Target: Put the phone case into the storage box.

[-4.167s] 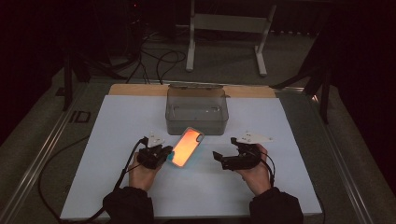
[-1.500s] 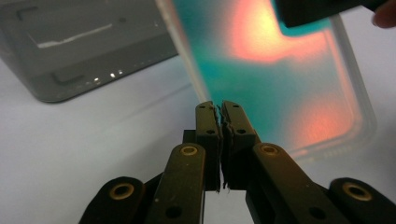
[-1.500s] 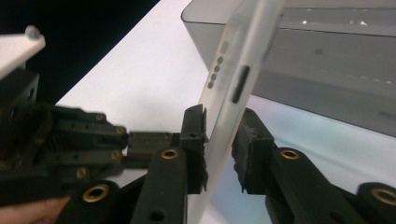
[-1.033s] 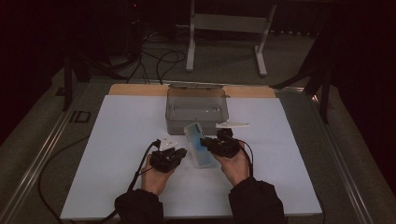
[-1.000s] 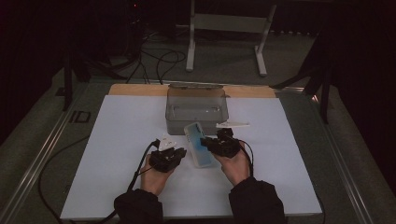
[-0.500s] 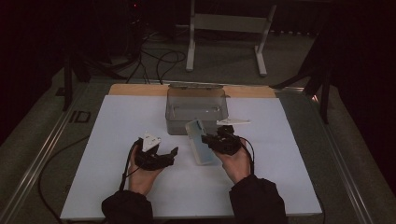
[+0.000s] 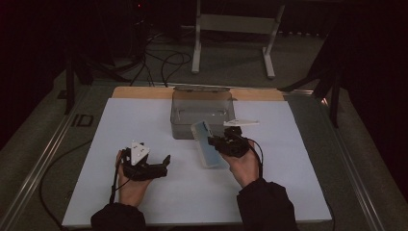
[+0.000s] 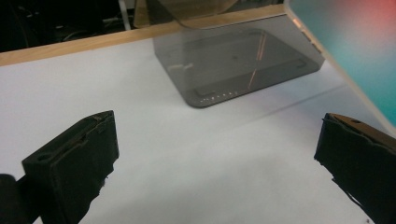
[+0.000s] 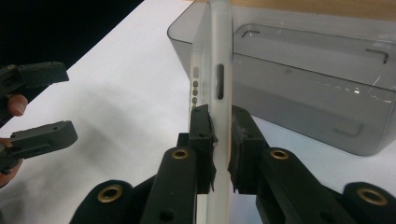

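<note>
The right gripper (image 9: 219, 154) has the phone (image 9: 215, 74) clamped edge-on between its jaws, gripping the thin sides near the lower end, and the phone stands tilted just in front of the smoky plastic box (image 7: 202, 113) near the far edge of the white table (image 7: 144, 120). The left gripper (image 7: 166, 163) sits apart toward the near left, jaws spread wide, nothing in them.

Next, I'd judge, the phone goes into that box. The grip is narrow and low on a slick case, so a slow lift matters; any twist and it could pivot between the pads. Clear the near wall first, then lower it flat rather than dropping it.

The phone itself: slim, in a frosted translucent case, with a side button slot and small holes along its edge. In the left gripper view its screen (image 8: 355, 46) glows teal and reddish.
</note>
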A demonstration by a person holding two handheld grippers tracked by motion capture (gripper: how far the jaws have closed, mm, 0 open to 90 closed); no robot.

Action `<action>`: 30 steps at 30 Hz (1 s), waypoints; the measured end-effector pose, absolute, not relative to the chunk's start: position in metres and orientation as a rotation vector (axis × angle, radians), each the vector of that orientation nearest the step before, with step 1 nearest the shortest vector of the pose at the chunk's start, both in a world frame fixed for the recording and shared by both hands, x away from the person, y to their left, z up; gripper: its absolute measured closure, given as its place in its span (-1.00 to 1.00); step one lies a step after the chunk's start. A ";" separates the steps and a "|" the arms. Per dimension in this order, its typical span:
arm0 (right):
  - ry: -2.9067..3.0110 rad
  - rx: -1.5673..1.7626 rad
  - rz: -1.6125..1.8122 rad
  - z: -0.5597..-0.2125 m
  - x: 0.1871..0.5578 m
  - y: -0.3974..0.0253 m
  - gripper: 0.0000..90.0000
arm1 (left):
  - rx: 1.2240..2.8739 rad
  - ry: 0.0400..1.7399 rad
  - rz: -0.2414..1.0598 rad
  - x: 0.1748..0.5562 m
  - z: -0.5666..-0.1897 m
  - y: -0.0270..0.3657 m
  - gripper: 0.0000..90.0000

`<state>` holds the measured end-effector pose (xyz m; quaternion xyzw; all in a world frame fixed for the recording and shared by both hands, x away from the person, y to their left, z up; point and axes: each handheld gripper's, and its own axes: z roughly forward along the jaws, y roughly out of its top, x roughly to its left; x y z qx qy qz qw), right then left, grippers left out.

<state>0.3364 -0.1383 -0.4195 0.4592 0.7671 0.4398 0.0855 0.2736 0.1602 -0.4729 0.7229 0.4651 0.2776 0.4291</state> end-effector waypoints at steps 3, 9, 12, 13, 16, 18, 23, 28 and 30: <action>2.288 1.370 1.312 -0.420 0.337 -0.138 0.80 | 1.790 1.156 0.713 0.270 -0.475 0.168 -1.00; 2.286 1.374 1.319 -0.419 0.337 -0.140 0.80 | 1.781 1.156 0.736 0.260 -0.480 0.188 -1.00; 2.289 1.373 1.319 -0.419 0.338 -0.140 0.80 | 1.779 1.141 0.756 0.254 -0.484 0.196 -1.00; 2.290 1.373 1.318 -0.419 0.338 -0.140 0.80 | 1.772 1.139 0.761 0.252 -0.485 0.199 -1.00; 2.289 1.378 1.319 -0.418 0.338 -0.140 0.80 | 1.757 1.144 0.766 0.250 -0.487 0.205 -1.00; 2.287 1.378 1.320 -0.418 0.338 -0.140 0.80 | 1.755 1.141 0.777 0.250 -0.489 0.207 -1.00; 2.287 1.369 1.331 -0.415 0.338 -0.139 0.80 | 1.746 1.127 0.821 0.247 -0.488 0.209 -1.00; 2.279 1.376 1.339 -0.412 0.340 -0.139 0.80 | 1.756 1.135 0.857 0.244 -0.488 0.213 -1.00; 2.277 1.374 1.344 -0.410 0.340 -0.140 0.80 | 1.756 1.140 0.865 0.243 -0.489 0.216 -1.00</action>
